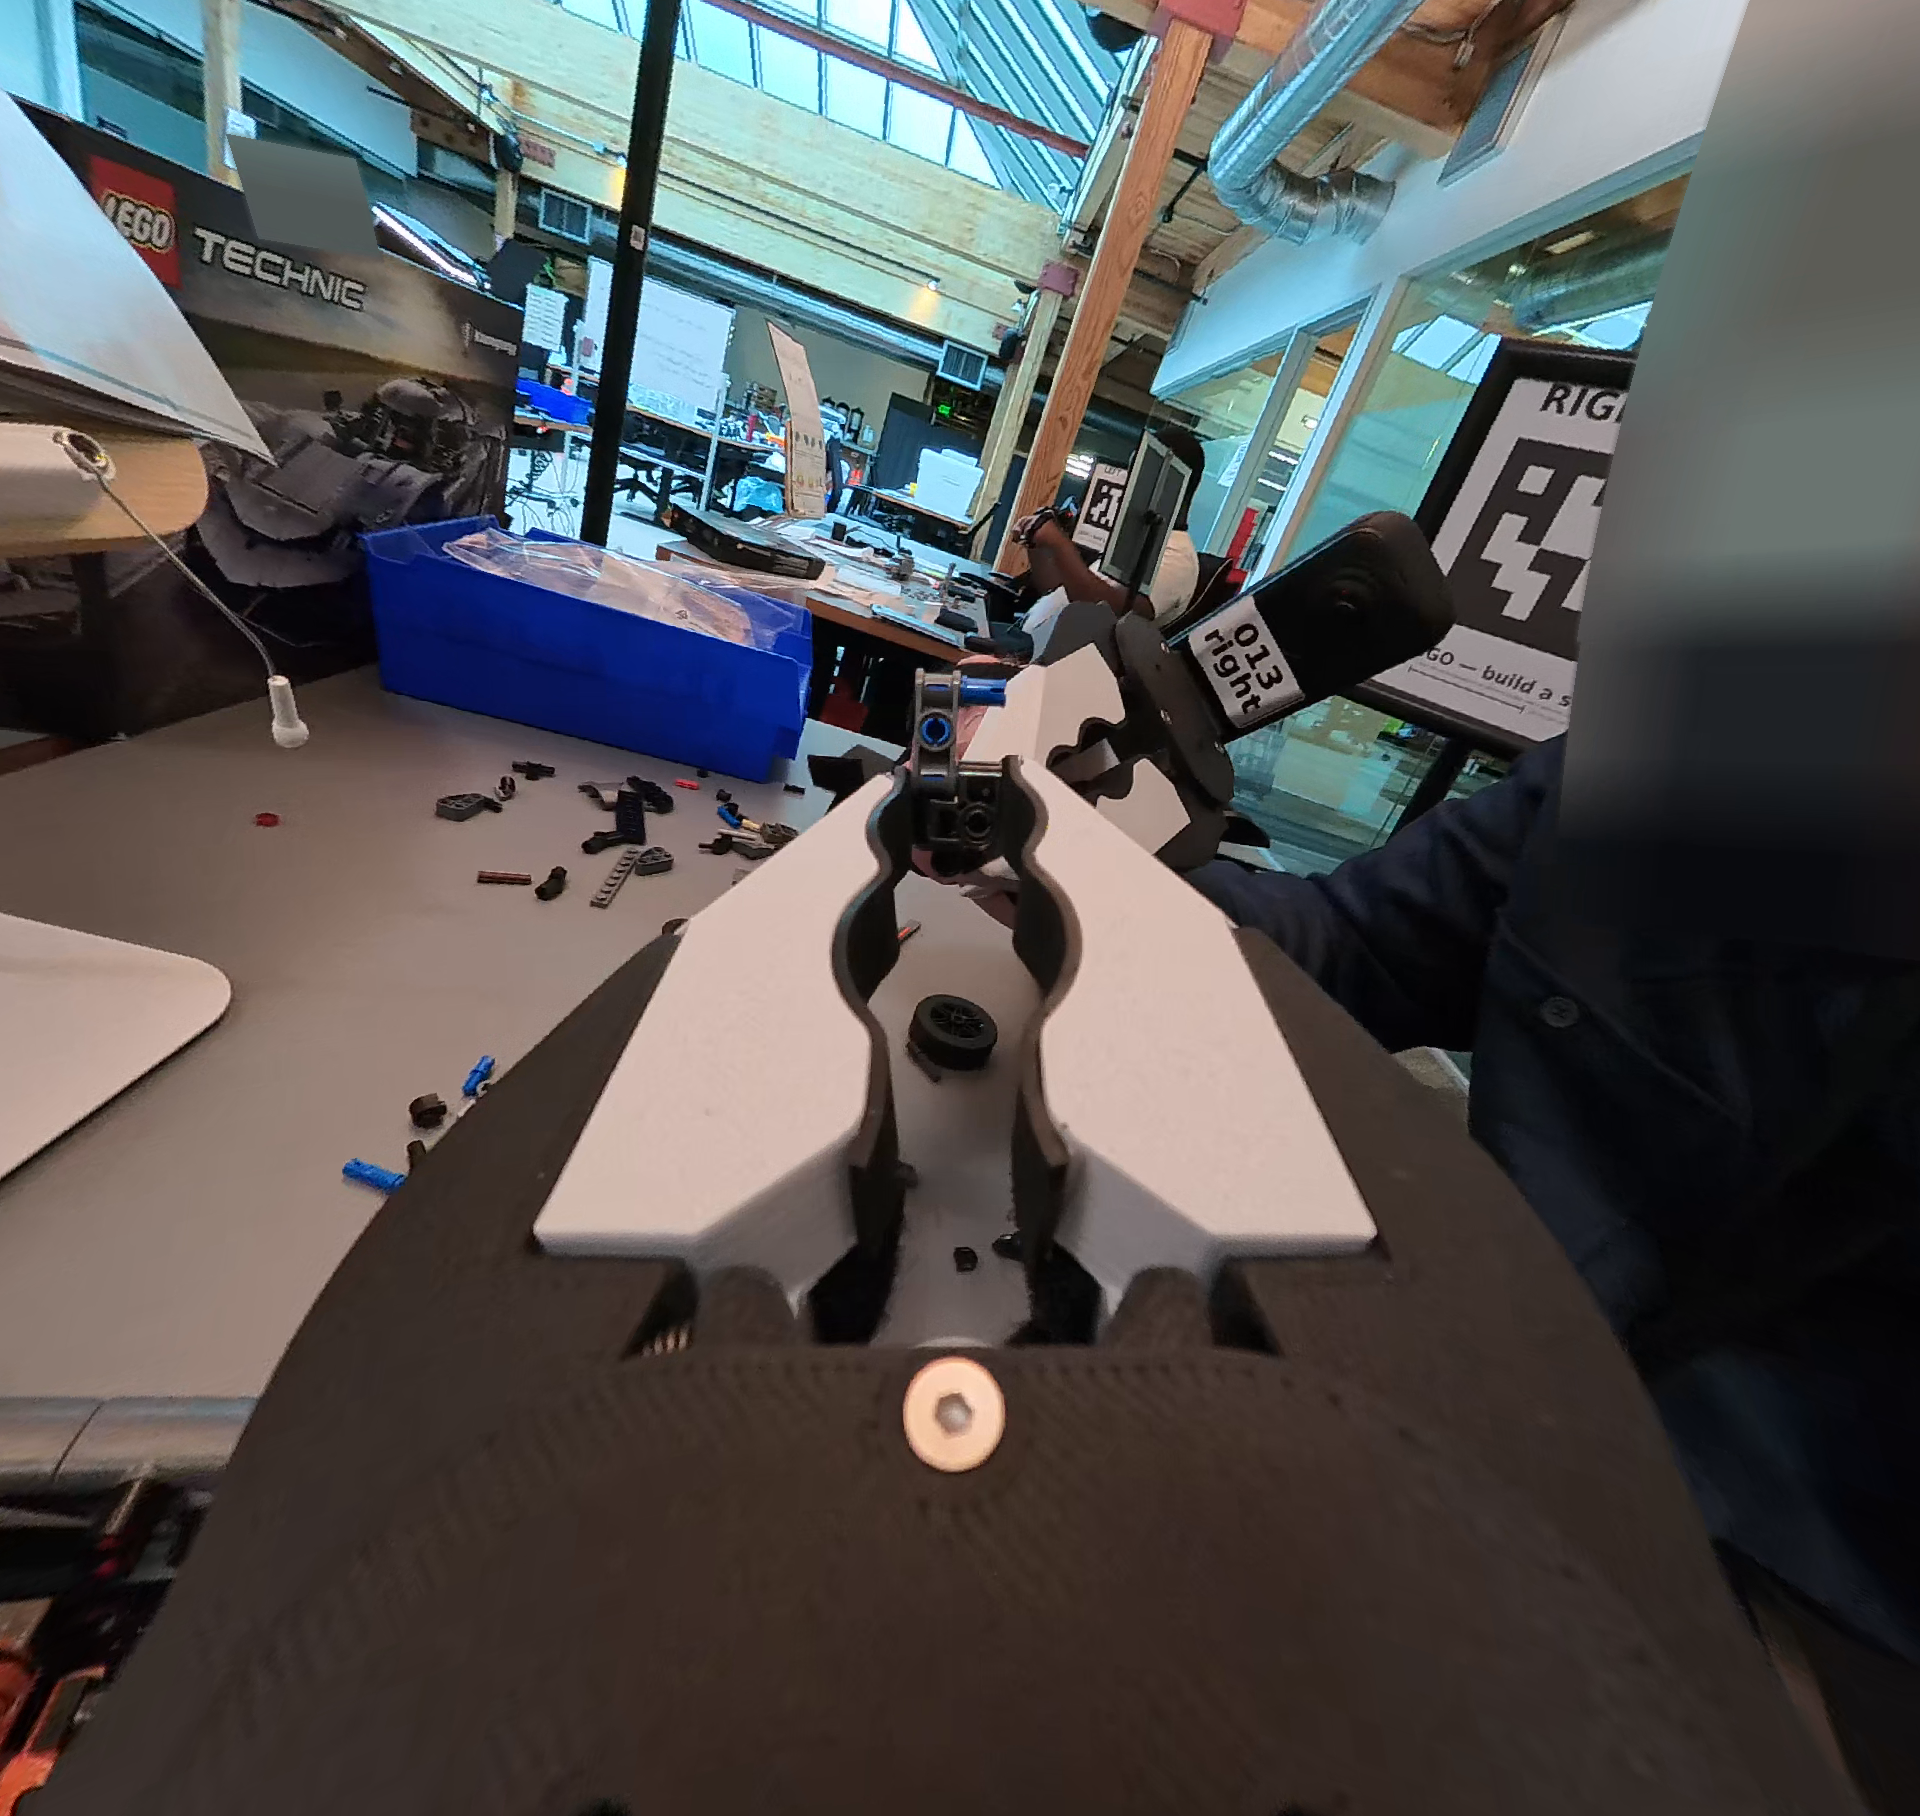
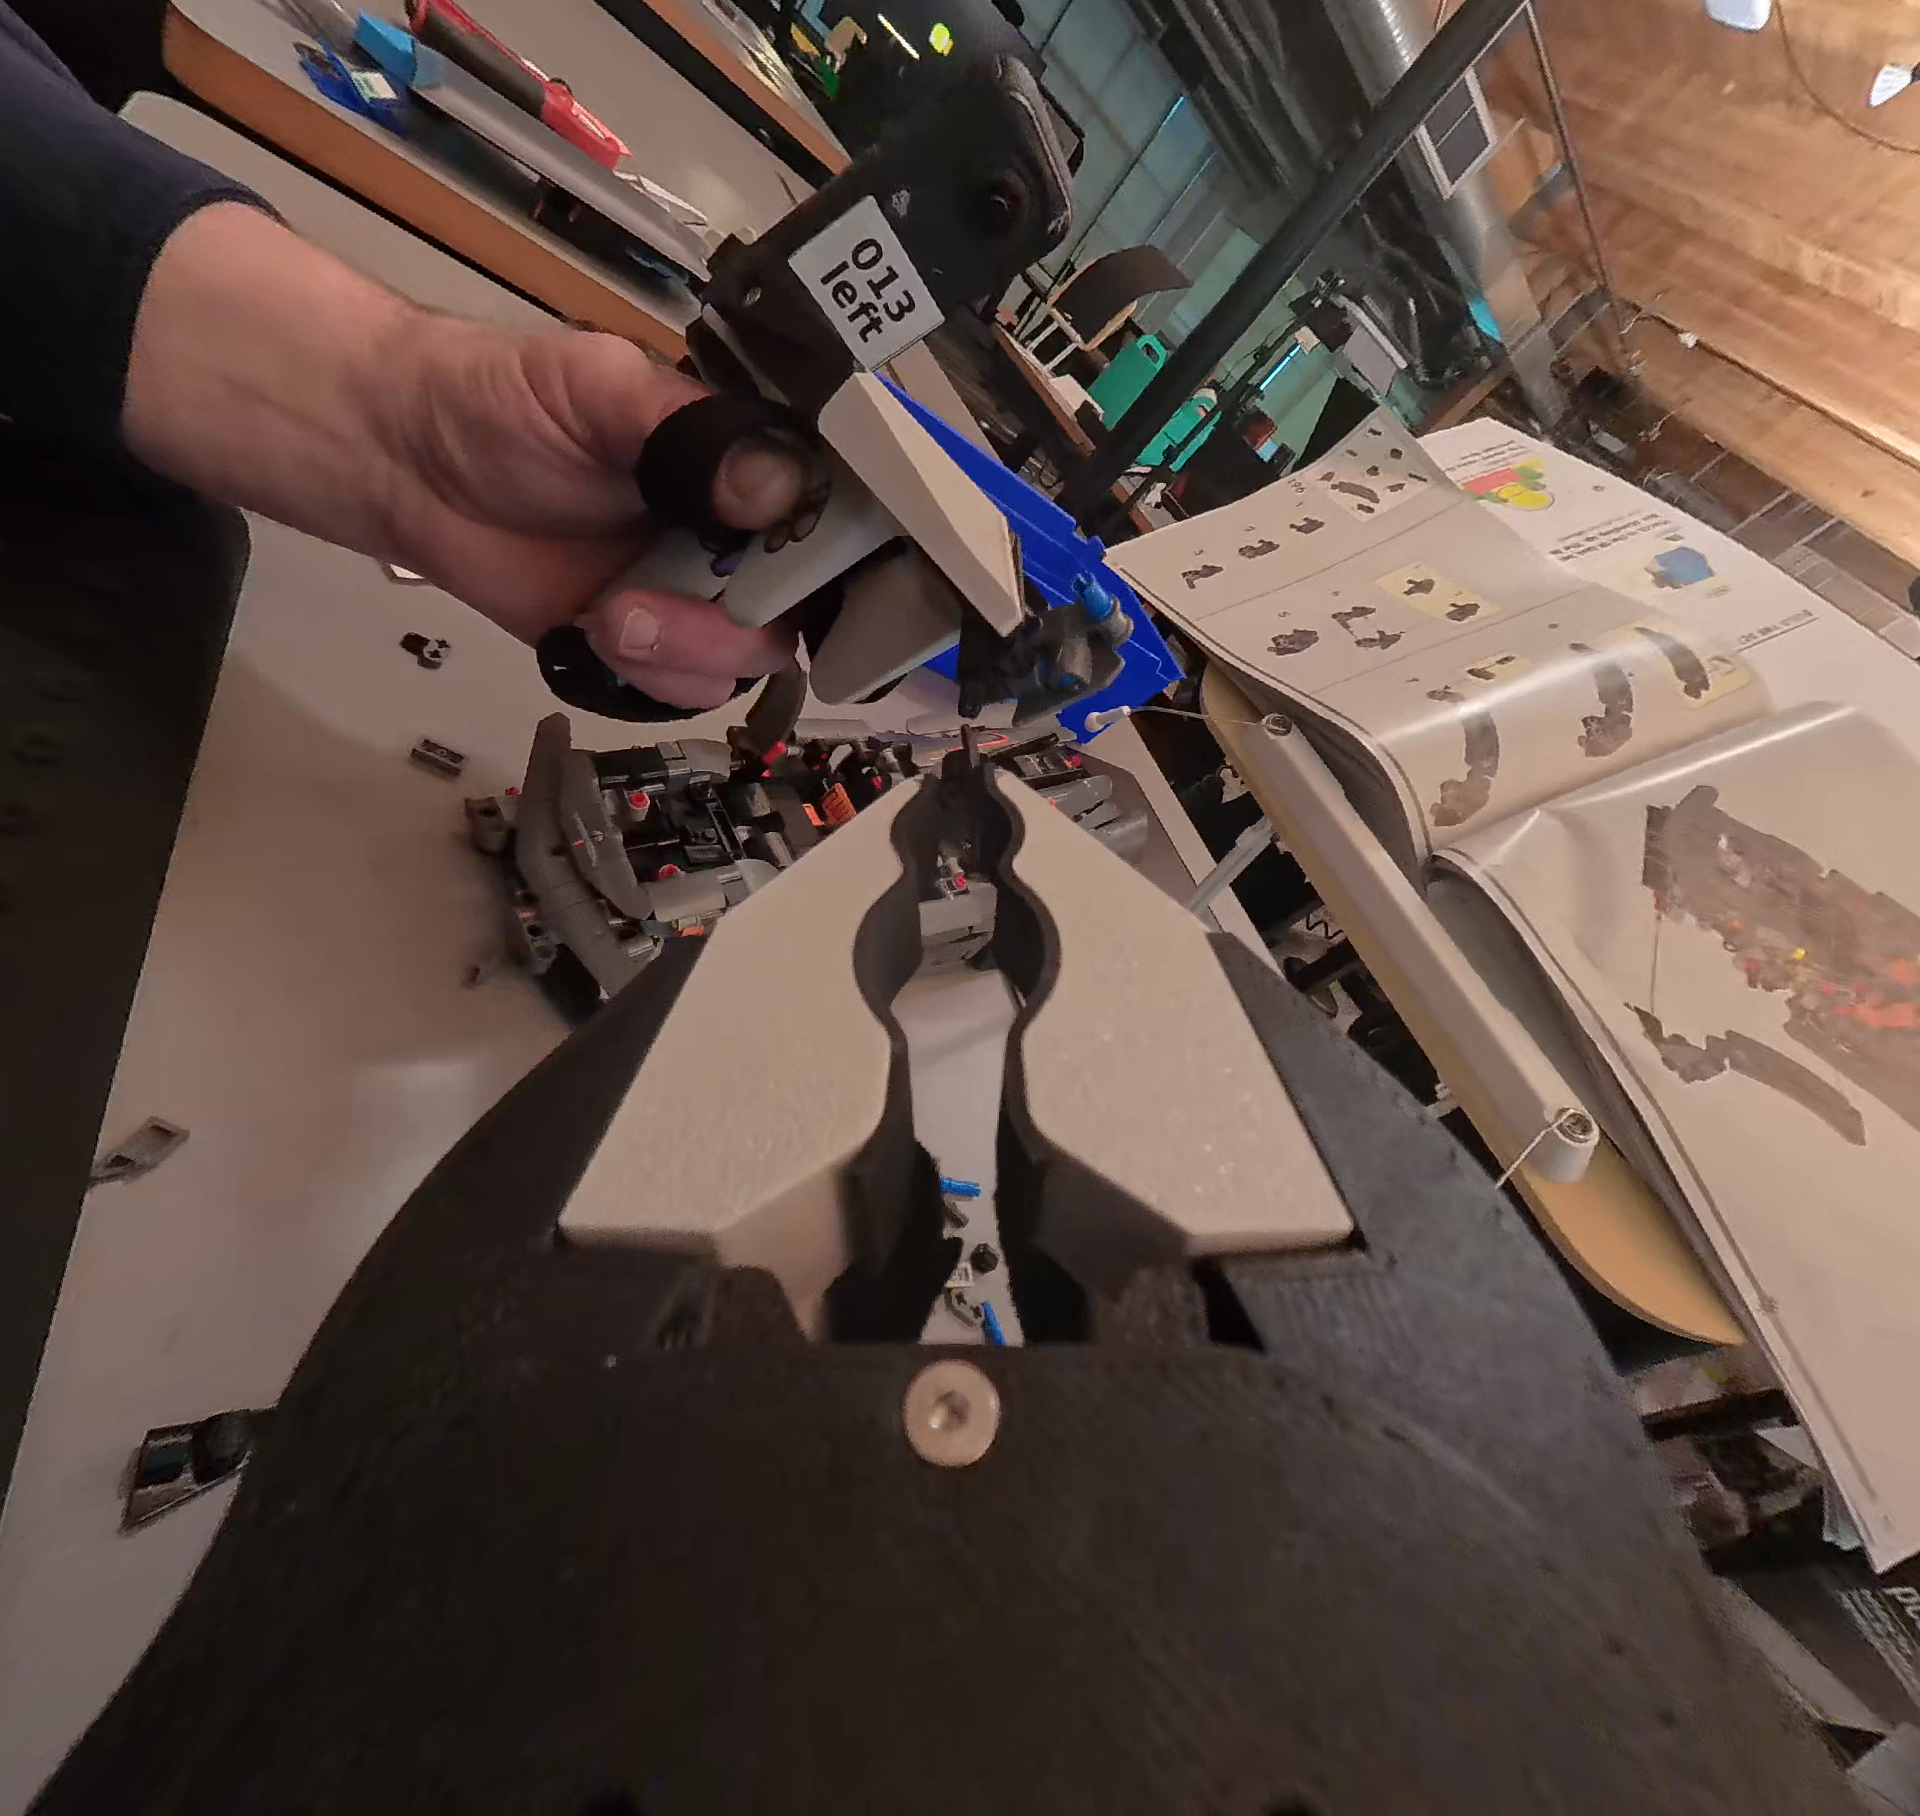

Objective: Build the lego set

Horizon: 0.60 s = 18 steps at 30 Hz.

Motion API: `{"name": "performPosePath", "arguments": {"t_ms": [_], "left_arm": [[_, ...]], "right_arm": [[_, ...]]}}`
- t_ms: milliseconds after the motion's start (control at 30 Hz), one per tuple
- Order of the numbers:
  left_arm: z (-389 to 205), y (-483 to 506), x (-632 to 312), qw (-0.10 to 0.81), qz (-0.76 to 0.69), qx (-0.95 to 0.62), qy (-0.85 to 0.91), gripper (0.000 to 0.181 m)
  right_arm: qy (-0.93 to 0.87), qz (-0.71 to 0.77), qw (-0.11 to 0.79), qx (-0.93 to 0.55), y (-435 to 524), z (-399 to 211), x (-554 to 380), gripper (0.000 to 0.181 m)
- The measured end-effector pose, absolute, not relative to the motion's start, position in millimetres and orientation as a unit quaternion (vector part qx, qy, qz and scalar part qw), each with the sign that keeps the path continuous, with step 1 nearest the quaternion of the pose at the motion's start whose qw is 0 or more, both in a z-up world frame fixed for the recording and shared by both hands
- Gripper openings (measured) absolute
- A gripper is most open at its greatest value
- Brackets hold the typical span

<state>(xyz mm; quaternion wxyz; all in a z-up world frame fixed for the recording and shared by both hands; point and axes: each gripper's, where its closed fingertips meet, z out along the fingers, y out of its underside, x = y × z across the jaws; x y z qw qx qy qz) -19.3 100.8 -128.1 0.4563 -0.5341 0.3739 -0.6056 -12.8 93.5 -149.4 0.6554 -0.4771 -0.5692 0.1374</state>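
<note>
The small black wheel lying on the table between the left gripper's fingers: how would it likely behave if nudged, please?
The black wheel lies tilted rather than flat, so it may tip or wobble. Its round shape suggests it could roll off across the smooth table. It looks small and probably light.

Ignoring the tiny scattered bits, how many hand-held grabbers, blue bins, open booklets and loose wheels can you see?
Grippers: 2 (left gripper holding a lego assembly, right gripper a small black piece)
Blue bin: 1
Open booklet: 1
Loose wheel: 1
Total: 5

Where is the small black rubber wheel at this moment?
In the left wrist view the small black rubber wheel lies on the grey table, seen between the fingers of the left gripper.
</note>
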Motion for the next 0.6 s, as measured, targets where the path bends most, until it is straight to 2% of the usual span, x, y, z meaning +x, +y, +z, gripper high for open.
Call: {"name": "performPosePath", "arguments": {"t_ms": [367,600], "left_arm": [[-135.5,100.7,-9.0,0.498,-0.523,-0.554,0.413,0.013],[-136.7,109.1,-14.1,0.502,-0.525,-0.563,0.395,0.013]], "right_arm": [[-0.566,0.09,0.649,-0.501,100.7,-154.6,-12.0,0.004],[-0.551,0.155,0.641,-0.512,99.4,-151.6,-9.9,0.004]]}}
